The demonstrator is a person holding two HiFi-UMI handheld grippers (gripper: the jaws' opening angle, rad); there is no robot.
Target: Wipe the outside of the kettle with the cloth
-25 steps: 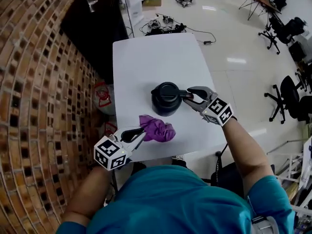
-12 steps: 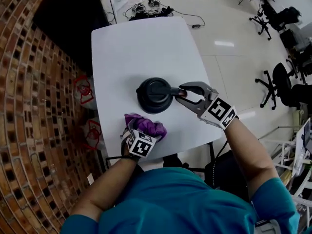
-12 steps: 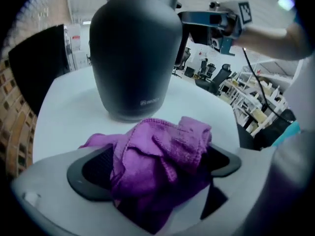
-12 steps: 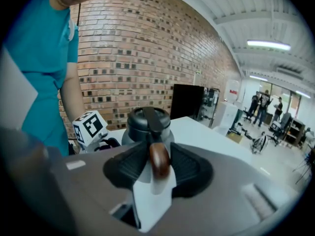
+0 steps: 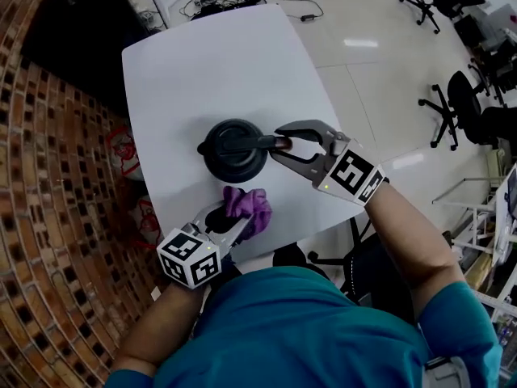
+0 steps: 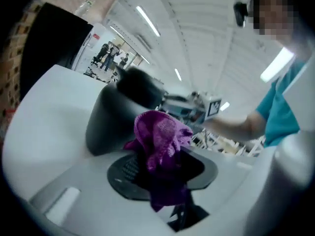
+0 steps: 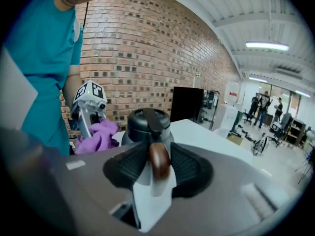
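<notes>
**Cloth Gripped, Kettle Steadied**

Nearest us, our left tool has just been closing and pinches the bunched purple cloth, just beside the near side of the black kettle. The kettle stands mid-surface. From the right, our right tool clamps its brown handle.

The kettle is standing on the table, midway between its left and right edges and nearer the near edge than the far one. The cloth is sitting just in front of the kettle, between the jaws of the left gripper, which have just been closing and are now pinching it. That gripper is reaching in over the near edge. The right gripper is coming in from the right edge, clamping the kettle's handle, which is pointing rightward.
</notes>
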